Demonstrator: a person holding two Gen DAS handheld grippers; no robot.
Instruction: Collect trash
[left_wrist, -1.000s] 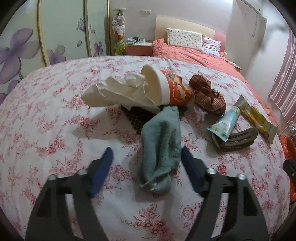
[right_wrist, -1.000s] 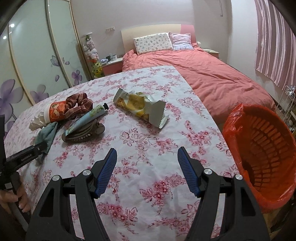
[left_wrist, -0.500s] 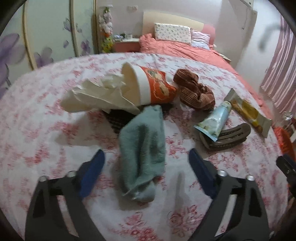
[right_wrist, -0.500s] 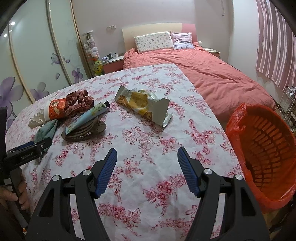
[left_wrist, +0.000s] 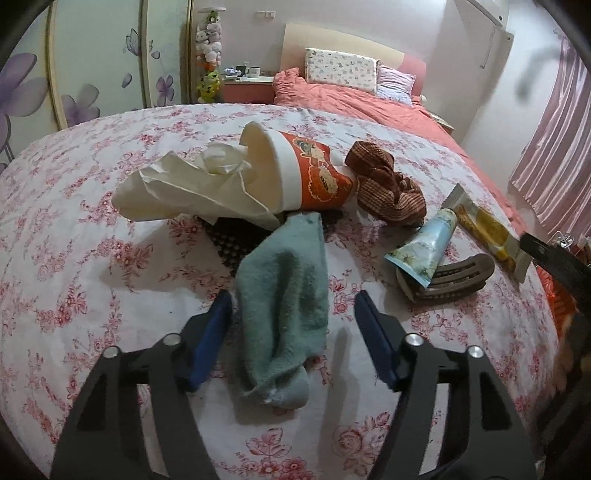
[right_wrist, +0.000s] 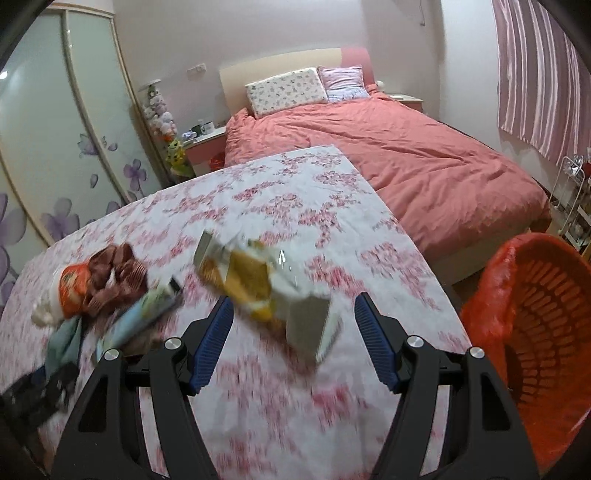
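The right claw (right_wrist: 293, 339), jaws standing wide and empty, is straddling the snack wrapper (right_wrist: 266, 291) near the worktop's (right_wrist: 258, 406) right edge, beside the orange bin (right_wrist: 532, 332). The wrapper's long axis is running diagonally away from it.

Yellow-silver snack wrapper (right_wrist: 269, 291) lies flat & crumpled between right claw (right_wrist: 293, 332) jaws, untouched. Paper cup (left_wrist: 295, 173) on its side w/ tissue (left_wrist: 192, 188) spilling out, beyond left claw (left_wrist: 291, 332). Orange bin (right_wrist: 535, 332) right of right claw.
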